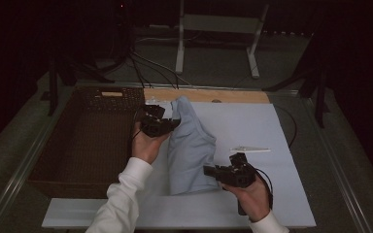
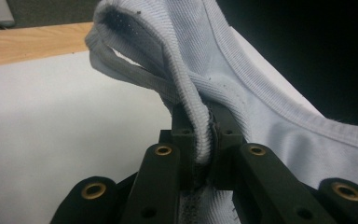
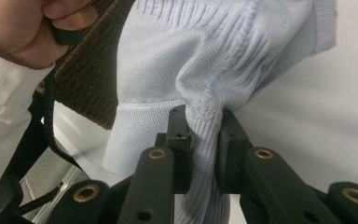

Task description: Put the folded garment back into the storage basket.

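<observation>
Bench [image 1: 281,194] first: a white sheet covers it, with a strip of bare wood along the far edge and a dark woven basket [image 1: 85,141] on its left part. Between basket and sheet centre lies a pale blue knitted garment [image 1: 190,150], drawn into a long shape whose axis runs from far to near, leaning slightly rightward toward the near end. Each end is held. The left tool [image 1: 171,125] sits at the far end, just right of the basket's far right corner; in the left gripper view its jaws are closed narrowly on a ribbed band [image 2: 200,123] of the cloth, which loops up and away over them. The right tool [image 1: 209,171] sits at the near end, to the right of the garment's lower edge, and in the right gripper view its jaws pinch a bunched fold of rib knit [image 3: 205,121], with a cuff-like hem [image 3: 135,135] hanging beside them. A small white tapered object [image 1: 250,149] lies on the sheet to the right, apart from the cloth. Judging from this, the basket lies directly left of the stretched garment, and the left hand [image 1: 145,145] is the nearer one to it, so any carry that way would be a sideways sweep led by that hand.
</observation>
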Demonstrator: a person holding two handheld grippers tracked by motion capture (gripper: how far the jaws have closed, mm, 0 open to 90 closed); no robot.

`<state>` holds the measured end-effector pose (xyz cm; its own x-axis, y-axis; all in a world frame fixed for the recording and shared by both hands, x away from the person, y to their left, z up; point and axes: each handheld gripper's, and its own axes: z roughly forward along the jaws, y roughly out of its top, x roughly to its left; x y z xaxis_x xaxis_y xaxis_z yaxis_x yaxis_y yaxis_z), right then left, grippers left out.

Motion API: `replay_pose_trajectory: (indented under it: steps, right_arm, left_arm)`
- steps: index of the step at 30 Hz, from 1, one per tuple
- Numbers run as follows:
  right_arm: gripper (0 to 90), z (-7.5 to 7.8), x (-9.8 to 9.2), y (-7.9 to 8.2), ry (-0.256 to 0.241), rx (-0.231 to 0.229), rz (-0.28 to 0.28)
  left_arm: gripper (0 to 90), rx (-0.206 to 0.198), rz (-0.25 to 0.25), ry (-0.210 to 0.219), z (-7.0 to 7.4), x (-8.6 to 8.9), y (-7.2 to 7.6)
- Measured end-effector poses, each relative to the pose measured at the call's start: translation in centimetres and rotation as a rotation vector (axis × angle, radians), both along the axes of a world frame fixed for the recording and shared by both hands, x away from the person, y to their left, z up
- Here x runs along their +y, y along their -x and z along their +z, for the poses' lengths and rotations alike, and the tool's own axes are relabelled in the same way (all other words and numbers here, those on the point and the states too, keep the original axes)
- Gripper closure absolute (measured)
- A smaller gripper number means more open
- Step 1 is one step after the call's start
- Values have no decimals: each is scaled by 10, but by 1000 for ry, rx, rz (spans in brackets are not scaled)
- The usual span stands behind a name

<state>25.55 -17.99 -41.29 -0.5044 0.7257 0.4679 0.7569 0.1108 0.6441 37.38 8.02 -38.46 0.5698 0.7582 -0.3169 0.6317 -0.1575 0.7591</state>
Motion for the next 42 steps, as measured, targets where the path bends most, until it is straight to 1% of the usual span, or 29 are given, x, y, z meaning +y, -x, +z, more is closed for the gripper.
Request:
replay_pose_trajectory:
  steps: [4, 7, 8, 14, 15, 20, 24, 30, 36, 39, 42]
  right_arm:
    - [793, 3, 6, -2, -4, -7, 10]
    - [793, 5, 9, -5, -8, -9, 15]
    - [793, 6, 11, -5, -11, -9, 16]
    - [793, 11, 22, -10, -12, -19, 30]
    - [794, 13, 25, -12, -15, -24, 33]
    - [794, 17, 32, -17, -17, -30, 39]
    - [794, 21, 39, -21, -21, -37, 47]
    - [794, 25, 49, -24, -21, -43, 63]
    - [794, 26, 56, -29, -46, -35, 69]
    - [794, 28, 59, -32, -64, -28, 72]
    - [794, 31, 64, -33, -70, -33, 76]
  left_arm:
    - [840, -5, 6, 4, 3, 3, 0]
    - [840, -9, 8, 29, 6, 6, 0]
    - [840, -10, 9, 30, 7, 7, -1]
    - [840, -21, 12, 17, 16, 12, -2]
    - [840, -26, 14, 16, 19, 15, -2]
    - [840, -32, 25, 14, 24, 23, -3]
    - [840, -38, 32, 22, 27, 31, -5]
    - [840, -48, 24, 17, 29, 39, -6]
    - [840, -56, 37, 16, 34, 48, -8]
    - [840, -68, 38, 30, 36, 52, -8]
    - [840, -72, 47, 42, 38, 56, -8]
